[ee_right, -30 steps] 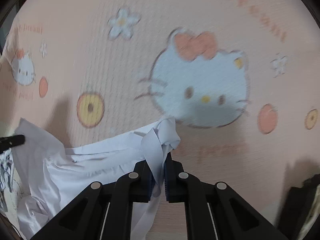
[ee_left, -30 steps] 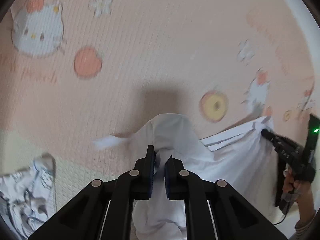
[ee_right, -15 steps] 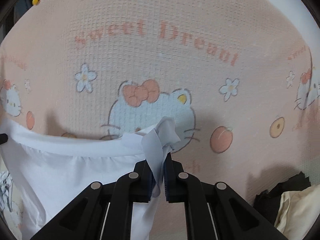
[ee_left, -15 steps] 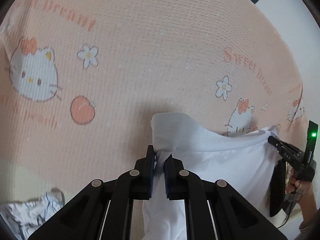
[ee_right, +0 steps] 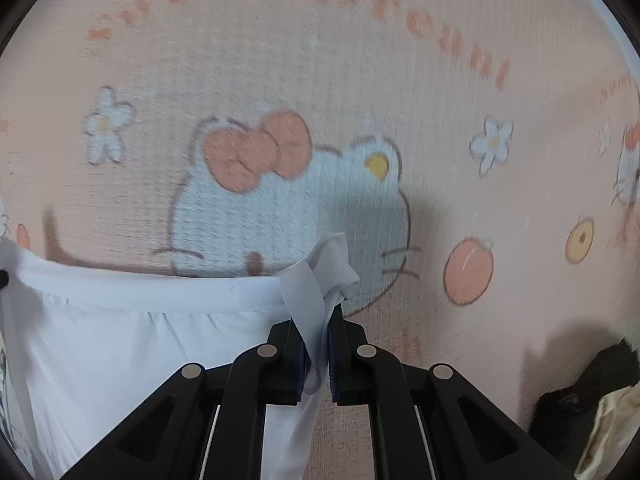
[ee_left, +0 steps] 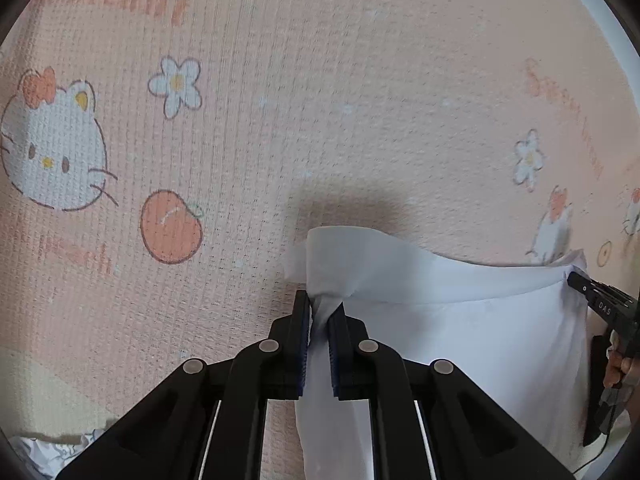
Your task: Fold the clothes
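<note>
I hold the thin white fabric garment [ee_left: 460, 320] stretched between both grippers above the pink cartoon-print blanket [ee_left: 320, 100]; left gripper [ee_left: 319, 316] and right gripper [ee_right: 318, 320] each have jaws clenched on a bunched corner. Uneven pulling could slip a corner free, and the fold collapses.

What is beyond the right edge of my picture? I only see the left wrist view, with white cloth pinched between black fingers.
Observer: A dark crumpled garment lies on the pink cartoon-cat blanket, to the right.
Operator: Anything next to it?
Observer: A cream-coloured fabric lies beside it, at the frame's edge.
Operator: How does the other tool hold my white garment?
Observer: The right gripper is shut on a bunched corner with a loose strap-like strip.
</note>
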`<act>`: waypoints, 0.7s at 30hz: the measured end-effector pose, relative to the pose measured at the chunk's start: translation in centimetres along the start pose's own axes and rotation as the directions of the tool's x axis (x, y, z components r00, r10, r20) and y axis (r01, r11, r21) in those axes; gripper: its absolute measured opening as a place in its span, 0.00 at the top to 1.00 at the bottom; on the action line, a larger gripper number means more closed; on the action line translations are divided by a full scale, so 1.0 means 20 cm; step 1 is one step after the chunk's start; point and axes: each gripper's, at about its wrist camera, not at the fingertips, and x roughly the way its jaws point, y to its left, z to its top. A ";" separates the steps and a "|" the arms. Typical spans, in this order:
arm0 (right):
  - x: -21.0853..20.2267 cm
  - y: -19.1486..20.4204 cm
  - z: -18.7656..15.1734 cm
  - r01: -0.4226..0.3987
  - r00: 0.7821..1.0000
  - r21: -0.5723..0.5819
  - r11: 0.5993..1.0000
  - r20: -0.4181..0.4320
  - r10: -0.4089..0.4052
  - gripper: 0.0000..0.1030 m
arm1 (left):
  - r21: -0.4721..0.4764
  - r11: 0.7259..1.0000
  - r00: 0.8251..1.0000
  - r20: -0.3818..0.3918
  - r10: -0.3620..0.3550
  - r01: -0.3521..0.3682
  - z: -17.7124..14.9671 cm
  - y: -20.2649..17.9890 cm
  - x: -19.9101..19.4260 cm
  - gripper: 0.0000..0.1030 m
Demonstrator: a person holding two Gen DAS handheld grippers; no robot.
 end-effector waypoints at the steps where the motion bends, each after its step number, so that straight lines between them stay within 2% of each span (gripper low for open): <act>1: 0.03 -0.01 -0.01 0.001 1.000 0.010 1.000 -0.007 -0.001 0.94 | -0.003 1.000 1.000 -0.005 0.008 -0.008 -0.01 0.01 0.02 0.93; 6: 0.16 -0.08 -0.05 0.022 0.999 0.040 0.999 -0.045 -0.020 0.94 | -0.068 0.996 0.998 -0.005 0.066 -0.066 -0.02 0.12 0.12 0.93; 10: 0.26 -0.16 -0.10 -0.003 0.997 0.108 0.994 -0.080 0.011 0.94 | -0.228 0.974 1.000 -0.006 0.008 -0.010 -0.04 0.29 0.18 0.93; 14: 0.30 -0.19 -0.14 -0.027 0.996 0.114 0.993 -0.086 0.037 0.93 | -0.250 0.966 0.998 0.022 -0.064 0.067 -0.07 0.34 0.18 0.93; 16: 0.29 -0.18 -0.14 -0.021 0.996 0.094 0.995 -0.087 0.029 0.82 | -0.260 0.960 0.994 0.039 -0.102 0.109 -0.08 0.34 0.16 0.93; 18: 0.27 -0.19 -0.14 -0.008 0.996 0.083 0.997 -0.088 0.015 0.49 | -0.274 0.952 0.991 0.043 -0.128 0.135 -0.07 0.33 0.14 0.93; 19: 0.24 -0.21 -0.13 -0.017 0.997 0.088 0.996 -0.075 0.024 0.46 | -0.279 0.951 0.991 0.036 -0.131 0.135 -0.06 0.33 0.13 0.92; 20: 0.21 -0.23 -0.13 -0.037 0.998 0.100 0.994 -0.054 0.042 0.45 | -0.282 0.951 0.992 0.022 -0.126 0.127 -0.05 0.31 0.12 0.88; 21: 0.18 -0.25 -0.13 -0.058 0.997 0.117 0.991 -0.038 0.063 0.45 | -0.280 0.953 0.993 0.008 -0.120 0.117 -0.05 0.30 0.12 0.74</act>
